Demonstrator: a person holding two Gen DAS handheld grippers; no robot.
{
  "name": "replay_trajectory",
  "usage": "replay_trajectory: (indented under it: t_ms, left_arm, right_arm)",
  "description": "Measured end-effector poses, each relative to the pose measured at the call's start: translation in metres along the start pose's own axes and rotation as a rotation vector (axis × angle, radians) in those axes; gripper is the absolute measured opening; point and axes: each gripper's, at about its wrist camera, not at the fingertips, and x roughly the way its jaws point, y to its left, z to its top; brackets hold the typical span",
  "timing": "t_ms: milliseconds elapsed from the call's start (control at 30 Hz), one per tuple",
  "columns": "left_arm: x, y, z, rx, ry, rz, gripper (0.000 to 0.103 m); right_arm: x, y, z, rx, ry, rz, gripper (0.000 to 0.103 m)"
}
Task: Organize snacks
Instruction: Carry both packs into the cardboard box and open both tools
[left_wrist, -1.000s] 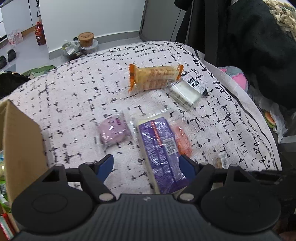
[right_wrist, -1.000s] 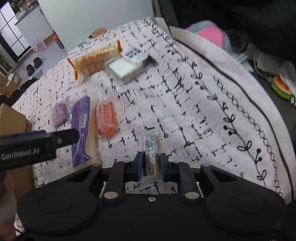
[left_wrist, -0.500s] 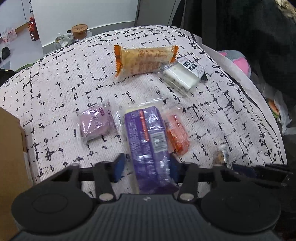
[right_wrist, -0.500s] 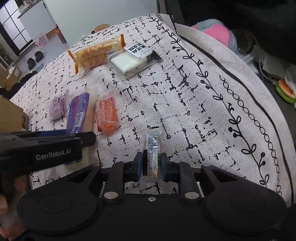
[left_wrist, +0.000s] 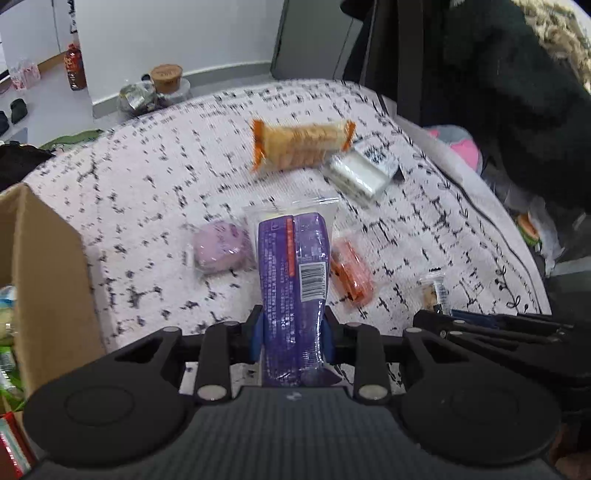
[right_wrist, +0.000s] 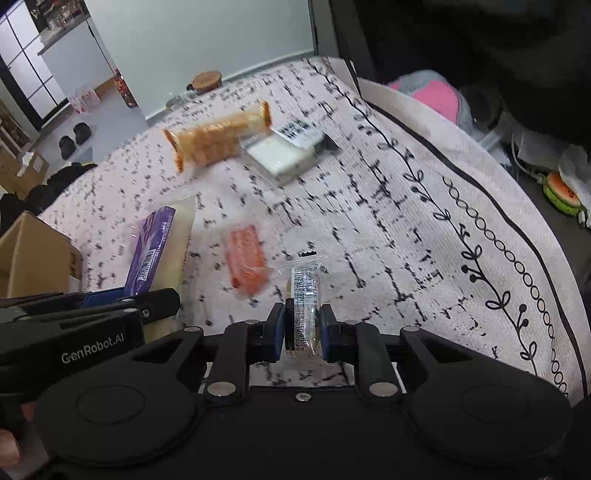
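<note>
Left wrist view: my left gripper (left_wrist: 293, 332) is closing on the purple snack pack (left_wrist: 293, 273), and its blue pads already press both flanks of the wrapper. The pack's long axis runs straight out along the fingers, its far end raised over the patterned cloth (left_wrist: 147, 192). A pink round snack (left_wrist: 218, 247) lies just to its left and an orange packet (left_wrist: 351, 275) just to its right, both on the cloth. Farther off sit the orange cracker roll (left_wrist: 301, 142) and, touching its right end, a white block snack (left_wrist: 360, 171). The cardboard box (left_wrist: 44, 266) stands at the left edge, nearer this hand than the other; I can make out wrappers inside at its lower corner but cannot tell what they are.

Right wrist view: my right gripper (right_wrist: 303, 328) is clamped tight on a small clear sachet (right_wrist: 303, 291), held upright between the pads, its long axis also in line with the fingers and its sealed top clear of the cloth. The left gripper's arm crosses the lower left, with the purple pack tilted above it and the box just behind. I judge the box lies leftward of both loads, so the left hand has the shorter carry and should go first.
</note>
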Motion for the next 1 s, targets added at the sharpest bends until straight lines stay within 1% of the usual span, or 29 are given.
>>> replay_trajectory:
  t_ms: [100, 400, 533, 633, 800, 933, 1000]
  left_arm:
    - [-0.012, 0.006, 0.001, -0.012, -0.036, -0.008, 0.029]
    - [-0.046, 0.028, 0.005, -0.067, -0.126, -0.008, 0.029]
    - [-0.06, 0.04, 0.004, -0.091, -0.158, -0.003, 0.029]
    - [-0.068, 0.047, 0.005, -0.105, -0.169, -0.007, 0.029]
    - [-0.088, 0.055, 0.003, -0.109, -0.225, 0.006, 0.029]
    - [-0.099, 0.071, -0.001, -0.152, -0.23, 0.012, 0.029]
    - [-0.105, 0.078, -0.004, -0.162, -0.238, 0.03, 0.029]
  right_arm:
    - [-0.004, 0.011, -0.001, -0.017, -0.01, -0.002, 0.019]
    - [-0.025, 0.05, 0.003, -0.049, -0.072, 0.031, 0.019]
    - [-0.035, 0.06, 0.009, -0.051, -0.106, 0.033, 0.019]
    - [-0.043, 0.067, 0.014, -0.055, -0.135, 0.039, 0.019]
    - [-0.057, 0.078, 0.017, -0.07, -0.166, 0.056, 0.019]
    - [-0.062, 0.092, 0.02, -0.08, -0.175, 0.09, 0.019]
    - [-0.064, 0.101, 0.02, -0.09, -0.181, 0.107, 0.019]
